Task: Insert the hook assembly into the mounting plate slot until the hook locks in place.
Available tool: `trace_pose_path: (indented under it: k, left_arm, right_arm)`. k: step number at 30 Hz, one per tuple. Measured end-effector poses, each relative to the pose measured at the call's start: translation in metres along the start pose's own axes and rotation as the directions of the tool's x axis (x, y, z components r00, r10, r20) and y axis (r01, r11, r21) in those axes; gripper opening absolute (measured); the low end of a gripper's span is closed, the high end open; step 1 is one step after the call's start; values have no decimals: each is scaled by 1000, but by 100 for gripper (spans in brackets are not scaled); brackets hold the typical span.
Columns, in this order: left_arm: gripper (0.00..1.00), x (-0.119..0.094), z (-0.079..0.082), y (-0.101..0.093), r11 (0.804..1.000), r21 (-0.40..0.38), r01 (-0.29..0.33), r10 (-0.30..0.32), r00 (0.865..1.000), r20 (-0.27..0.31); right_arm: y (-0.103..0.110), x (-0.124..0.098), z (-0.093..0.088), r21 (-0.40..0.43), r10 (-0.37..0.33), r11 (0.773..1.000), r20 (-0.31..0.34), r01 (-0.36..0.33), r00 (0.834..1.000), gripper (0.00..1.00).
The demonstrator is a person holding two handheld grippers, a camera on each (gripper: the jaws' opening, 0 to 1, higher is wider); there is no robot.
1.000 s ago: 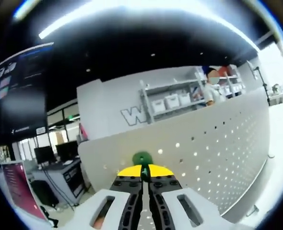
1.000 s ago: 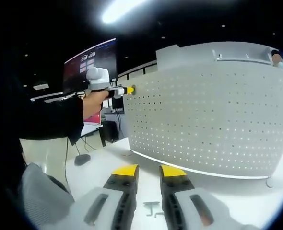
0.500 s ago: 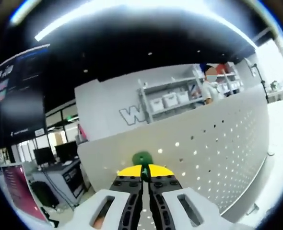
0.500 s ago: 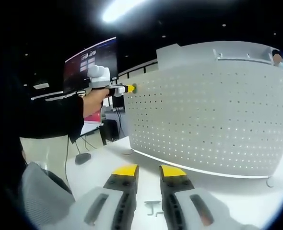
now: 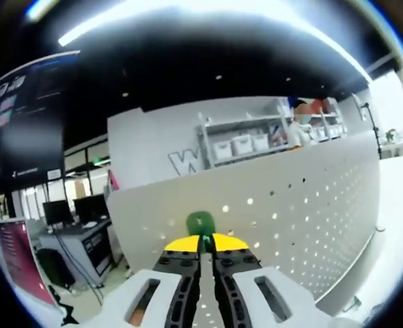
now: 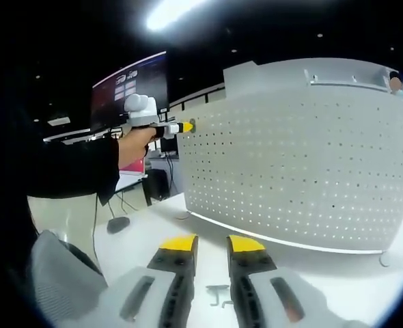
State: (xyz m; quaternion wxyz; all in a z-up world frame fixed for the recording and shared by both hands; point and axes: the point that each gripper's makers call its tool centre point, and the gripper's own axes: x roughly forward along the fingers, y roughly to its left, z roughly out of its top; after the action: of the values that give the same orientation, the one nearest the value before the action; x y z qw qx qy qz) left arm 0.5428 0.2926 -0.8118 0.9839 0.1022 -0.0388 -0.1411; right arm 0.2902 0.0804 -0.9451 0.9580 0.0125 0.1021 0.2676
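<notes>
White tabletop [image 6: 147, 225] carries an upright pegboard [image 6: 304, 164] full of small holes, with office shelving and desks behind it under dim ceiling lights. Seen from the right gripper view, the left gripper [image 6: 185, 127] is held up at the board's top left corner, its jaws clamped together on a green hook [image 5: 201, 223] — the piece sits right at the board face, though whether it touches or has entered a hole cannot be told. Down low, the right gripper [image 6: 211, 247] hangs over the table with its jaws apart and nothing between them; small metal hooks [image 6: 218, 294] lie on the table just beyond. By the look of it the insertion is mid-way at best: the piece is presented to the board, and pushing home and locking remain.
</notes>
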Motion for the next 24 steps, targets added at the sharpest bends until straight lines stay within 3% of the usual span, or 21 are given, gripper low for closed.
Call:
trace_pose_path:
  k: [10,24]
  left_arm:
    - [12,-3,-1,0,1000,-17,4,-4,1000,-1]
    - [31,-15,10,-2,997,-72,24,-22,999,25]
  right_arm:
    - [1,0,1,-1,3,1000,2,-3,1000,15]
    - [4,0,4,-7,17,1000,10,-17,1000,15]
